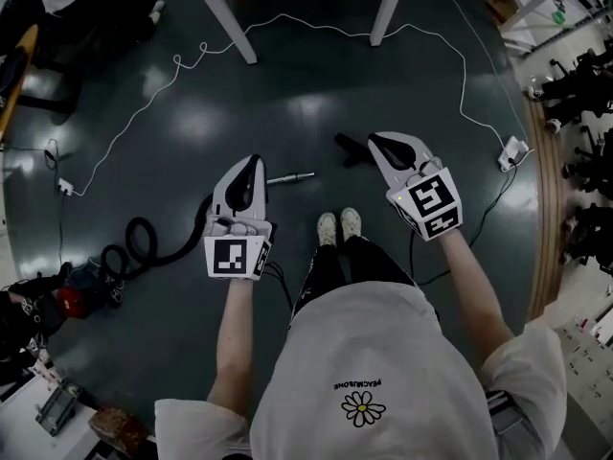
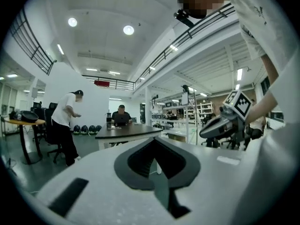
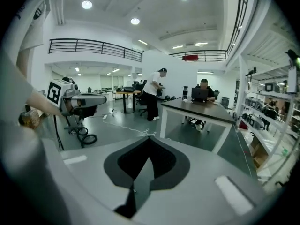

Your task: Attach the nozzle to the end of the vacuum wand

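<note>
Two grippers are empty, jaws fully together.

Head view: left gripper [image 1: 252, 165] and right gripper [image 1: 381, 145] are held out above the floor, forearms roughly parallel. The wand [image 1: 290, 177] lies on the floor between them. A black part, probably the nozzle [image 1: 349, 150], lies near it toward the right gripper. Open both jaws before lowering. Grip the wand near its free end and the nozzle by its body.

Left gripper view: jaws meet on nothing and point about level.

Right gripper view: likewise, tilted slightly down.

Head view looks steeply down; gripper views share table [image 2: 124, 131].
</note>
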`<action>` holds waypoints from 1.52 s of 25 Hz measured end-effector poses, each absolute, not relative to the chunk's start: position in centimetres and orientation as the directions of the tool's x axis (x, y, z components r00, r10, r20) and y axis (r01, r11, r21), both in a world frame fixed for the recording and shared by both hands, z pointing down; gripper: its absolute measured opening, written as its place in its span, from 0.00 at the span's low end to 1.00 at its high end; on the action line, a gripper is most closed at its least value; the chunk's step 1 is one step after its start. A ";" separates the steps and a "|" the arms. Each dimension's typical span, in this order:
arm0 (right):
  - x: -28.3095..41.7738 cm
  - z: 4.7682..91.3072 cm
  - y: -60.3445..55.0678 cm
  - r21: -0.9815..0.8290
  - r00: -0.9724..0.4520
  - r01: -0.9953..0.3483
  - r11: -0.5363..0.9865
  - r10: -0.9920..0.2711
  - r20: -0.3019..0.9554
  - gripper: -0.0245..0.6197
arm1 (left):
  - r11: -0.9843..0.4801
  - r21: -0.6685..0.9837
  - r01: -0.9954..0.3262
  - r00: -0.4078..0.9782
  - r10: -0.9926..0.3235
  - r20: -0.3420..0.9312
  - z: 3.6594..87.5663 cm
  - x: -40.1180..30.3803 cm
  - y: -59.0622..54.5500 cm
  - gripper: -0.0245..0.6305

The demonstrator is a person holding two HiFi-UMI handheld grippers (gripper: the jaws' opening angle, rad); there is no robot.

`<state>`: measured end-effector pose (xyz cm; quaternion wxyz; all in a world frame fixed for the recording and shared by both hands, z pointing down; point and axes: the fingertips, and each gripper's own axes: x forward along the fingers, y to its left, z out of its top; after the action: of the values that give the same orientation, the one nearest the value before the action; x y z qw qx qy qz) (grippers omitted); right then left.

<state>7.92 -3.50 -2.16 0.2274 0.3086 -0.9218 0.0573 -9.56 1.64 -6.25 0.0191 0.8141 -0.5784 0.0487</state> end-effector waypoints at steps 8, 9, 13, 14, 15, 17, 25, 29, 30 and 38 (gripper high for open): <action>7.6 39.3 -6.4 0.150 -0.555 0.131 0.980 -0.053 0.830 0.39 | -0.852 -0.144 -0.503 0.591 -0.461 0.662 40.3 -9.1 -0.5 0.46; 8.3 46.7 -6.2 0.155 -0.491 0.242 0.958 -0.016 0.871 0.39 | -0.890 -0.119 -0.440 0.577 -0.381 0.723 48.3 -9.8 0.3 0.49; 11.0 71.7 -7.5 0.140 -0.298 0.548 0.825 0.037 0.954 0.41 | -0.965 -0.070 -0.254 0.435 -0.178 0.883 73.6 -13.2 1.9 0.51; 11.5 76.1 -8.2 0.138 -0.268 0.588 0.797 0.031 0.963 0.42 | -0.973 -0.071 -0.220 0.389 -0.154 0.908 77.9 -14.0 1.8 0.51; 11.8 79.7 -8.9 0.137 -0.240 0.618 0.774 0.020 0.971 0.42 | -0.980 -0.074 -0.187 0.339 -0.135 0.931 81.4 -14.8 1.7 0.51; 12.2 85.0 -9.6 0.142 -0.196 0.671 0.728 -0.011 0.981 0.41 | -0.989 -0.069 -0.133 0.249 -0.101 0.963 86.1 -16.4 2.1 0.49; 10.9 87.4 -12.0 0.297 -0.320 0.529 0.795 -0.137 0.938 0.34 | -0.981 -0.044 -0.191 0.343 -0.109 0.933 88.9 -17.5 1.4 0.36; 9.2 86.0 -10.6 0.240 -0.378 0.336 0.911 -0.103 0.920 0.34 | -0.964 -0.059 -0.258 0.398 -0.161 0.903 87.7 -16.6 1.0 0.34; 8.0 85.5 -10.1 0.226 -0.397 0.299 0.927 -0.095 0.913 0.34 | -0.963 -0.061 -0.262 0.417 -0.170 0.893 86.8 -16.4 0.7 0.34; 0.2 84.6 -4.7 0.135 -0.517 0.225 0.965 0.001 0.856 0.34 | -0.971 -0.063 -0.231 0.528 -0.179 0.830 83.6 -14.4 -0.6 0.34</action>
<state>0.22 -4.65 84.62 0.4871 -0.0657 -0.8633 -0.1150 -14.43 -0.56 83.57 0.0275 0.8736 -0.1172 0.4716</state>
